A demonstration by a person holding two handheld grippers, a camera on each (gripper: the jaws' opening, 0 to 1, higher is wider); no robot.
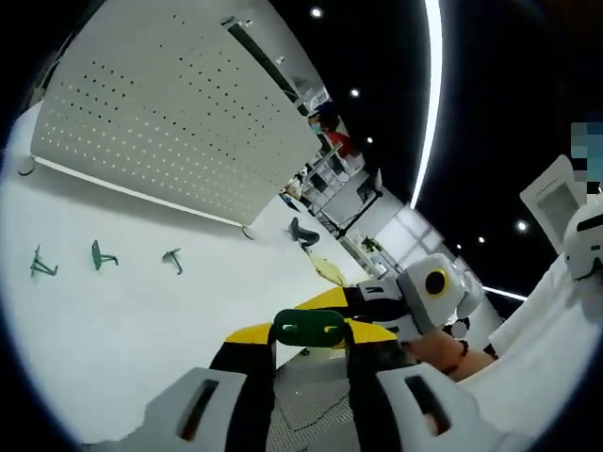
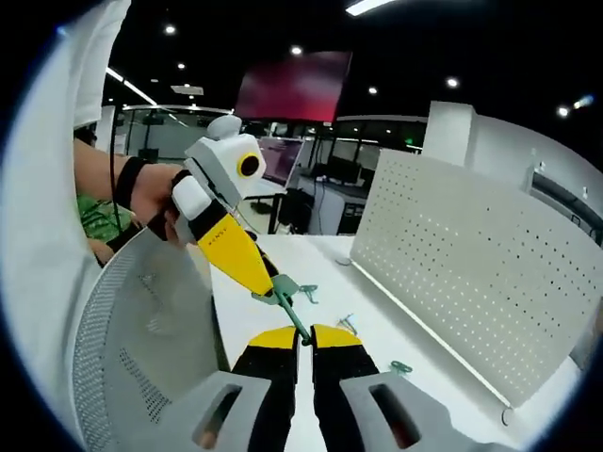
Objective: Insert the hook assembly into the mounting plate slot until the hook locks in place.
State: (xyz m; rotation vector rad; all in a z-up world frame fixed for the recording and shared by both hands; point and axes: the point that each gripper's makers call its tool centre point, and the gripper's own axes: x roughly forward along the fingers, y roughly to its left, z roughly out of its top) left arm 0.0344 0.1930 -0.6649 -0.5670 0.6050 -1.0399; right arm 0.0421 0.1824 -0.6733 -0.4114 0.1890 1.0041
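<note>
Green hook [image 1: 309, 327] pinched between both grippers, left gripper [image 1: 311, 350] and right gripper [image 2: 303, 337] clamped on it low centre of frame, far from pegboard [image 1: 179, 113] upper left with 3 spare hooks [image 1: 102, 254] below; risk: twisting loose or dropping if pulls disagree.

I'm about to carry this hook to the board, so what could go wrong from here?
1. Both grippers, left and right, pinch the one small green hook; pulling unevenly could twist or drop it.
2. The pegboard stands well away from the hook, so it could slip during the carry.
3. Three spare hooks on the table could get knocked.
</note>
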